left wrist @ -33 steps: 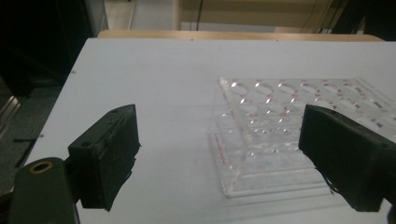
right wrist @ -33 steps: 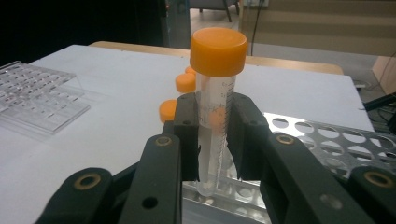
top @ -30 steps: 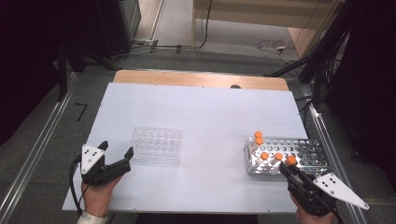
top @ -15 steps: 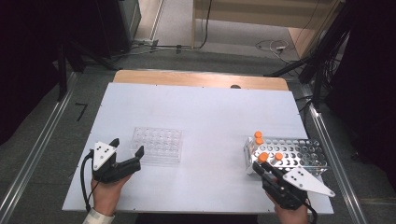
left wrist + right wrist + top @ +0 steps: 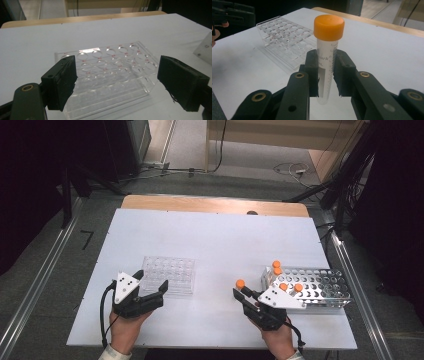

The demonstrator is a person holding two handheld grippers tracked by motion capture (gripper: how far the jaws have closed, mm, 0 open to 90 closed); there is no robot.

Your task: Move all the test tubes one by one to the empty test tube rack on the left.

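Observation:
My right gripper [image 5: 326, 73] is shut on a clear tube with an orange cap [image 5: 326, 50], held upright between its black pads. From above, that tube [image 5: 241, 284] sits just left of the metal rack [image 5: 325, 287], with the right gripper [image 5: 245, 295] under it. My left gripper [image 5: 152, 287] stands open at the near left corner of the clear plastic rack [image 5: 169, 274]. Along its own jaws, the left gripper [image 5: 117, 80] straddles that empty clear rack [image 5: 110, 67] without touching it.
The metal rack holds several orange-capped tubes [image 5: 276, 266] at its left end. The white table top [image 5: 215, 235] has a wooden strip along its far edge. Cables and dark equipment lie on the floor beyond. The other hand's gripper [image 5: 232, 13] shows far left.
My right gripper has carried the tube leftward, away from the metal rack toward the table's middle. The left gripper has edged right, closer to the clear rack.

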